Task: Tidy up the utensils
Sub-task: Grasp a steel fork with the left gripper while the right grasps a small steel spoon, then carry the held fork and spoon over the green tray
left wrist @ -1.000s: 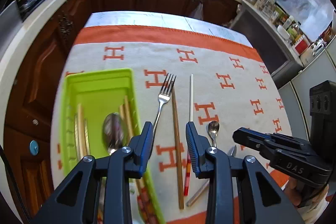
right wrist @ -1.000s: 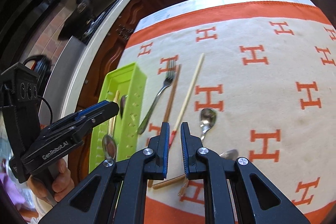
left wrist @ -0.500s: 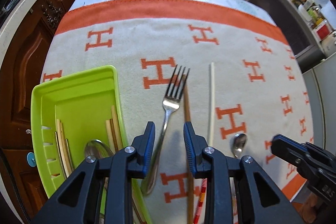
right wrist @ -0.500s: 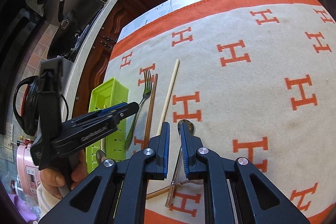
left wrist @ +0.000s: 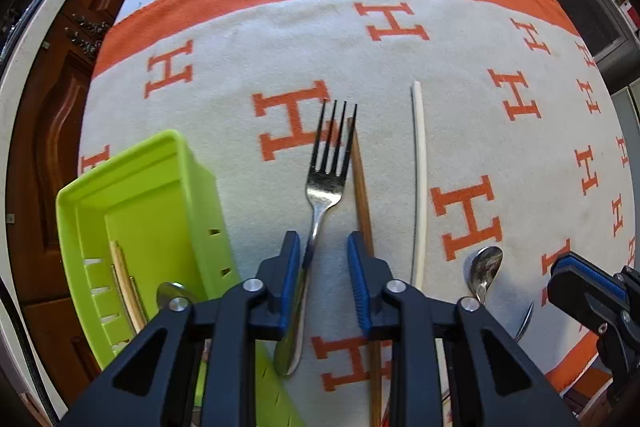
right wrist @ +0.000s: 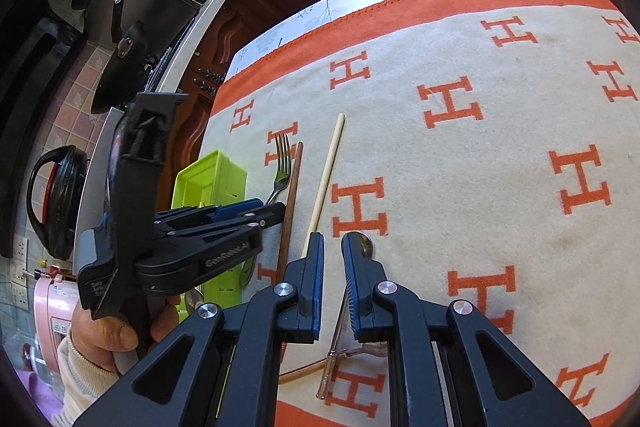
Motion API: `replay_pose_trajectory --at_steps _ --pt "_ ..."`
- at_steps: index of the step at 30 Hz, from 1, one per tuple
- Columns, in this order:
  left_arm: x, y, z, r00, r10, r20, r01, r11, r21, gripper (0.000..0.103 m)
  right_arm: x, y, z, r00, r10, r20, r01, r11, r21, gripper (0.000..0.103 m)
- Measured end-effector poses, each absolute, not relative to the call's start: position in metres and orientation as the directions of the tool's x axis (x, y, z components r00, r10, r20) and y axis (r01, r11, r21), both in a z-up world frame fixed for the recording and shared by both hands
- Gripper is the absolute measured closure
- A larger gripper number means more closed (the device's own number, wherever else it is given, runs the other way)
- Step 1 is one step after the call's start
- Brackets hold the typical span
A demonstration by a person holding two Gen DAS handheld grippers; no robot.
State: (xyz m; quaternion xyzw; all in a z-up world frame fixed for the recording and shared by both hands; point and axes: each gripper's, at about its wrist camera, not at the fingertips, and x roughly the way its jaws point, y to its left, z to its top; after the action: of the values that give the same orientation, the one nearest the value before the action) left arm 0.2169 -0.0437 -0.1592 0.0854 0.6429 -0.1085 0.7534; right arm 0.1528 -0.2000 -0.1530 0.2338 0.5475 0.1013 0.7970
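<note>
The left gripper (left wrist: 323, 263) points down at the fork (left wrist: 320, 211), and its jaws are closing with the fork's thin handle between them. The handle lies close to the left pad, but I cannot see the pads squeeze it yet, so the fork is still lying on the cloth (left wrist: 240, 67). The right gripper (right wrist: 332, 267) has its jaws almost shut with nothing held; they hang just over the small spoon (right wrist: 362, 243). The green tray (left wrist: 132, 211) sits at the left edge of the cloth. It already has some pale sticks (left wrist: 128, 291) and a spoon (left wrist: 172, 293) inside, so I think part of the tidying is done. A lot is left on the cloth: the fork, the brown chopstick (left wrist: 362, 195) touching the fork's right side, the white chopstick (left wrist: 418, 179) a little further right, and the small spoon past that. I think the fork goes into the tray next. The left camera looks right down into the tray and shows what is inside it. The right camera cannot see inside, because the left gripper and the person's hand (right wrist: 108, 331) block most of the tray. But the right camera shows the hand and a thin stick (right wrist: 334, 351) with a clear end, which the left one does not.
</note>
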Motion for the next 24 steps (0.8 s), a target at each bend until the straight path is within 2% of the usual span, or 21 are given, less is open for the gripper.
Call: replay_pose_trajectory --at_steps 3,4,6,15,24 --pt "0.220 -0.040 -0.159 0.145 -0.077 -0.986 0.253 0.967 -0.038 0.091 0.152 -0.203 -0.153 0.380 0.422 -0.823 0.101 0.866 0.490 0.091" --pt "0.221 -0.038 -0.159 0.150 -0.085 -0.985 0.243 0.969 -0.047 0.098 0.152 -0.204 -0.154 0.380 0.422 -0.823 0.103 0.865 0.491 0.091" --pt "0.222 -0.031 -0.157 0.172 -0.121 -0.978 0.212 0.974 -0.083 0.101 0.152 -0.206 -0.156 0.376 0.425 -0.823 0.108 0.862 0.495 0.091" --pt "0.202 -0.007 -0.143 0.237 -0.215 -0.947 0.124 0.974 -0.190 0.101 0.152 -0.208 -0.162 0.362 0.419 -0.833 0.118 0.865 0.487 0.091" --pt "0.163 0.020 -0.088 0.326 -0.277 -0.904 0.128 0.960 -0.248 0.101 0.154 -0.189 -0.178 0.309 0.418 -0.854 0.117 0.875 0.471 0.091"
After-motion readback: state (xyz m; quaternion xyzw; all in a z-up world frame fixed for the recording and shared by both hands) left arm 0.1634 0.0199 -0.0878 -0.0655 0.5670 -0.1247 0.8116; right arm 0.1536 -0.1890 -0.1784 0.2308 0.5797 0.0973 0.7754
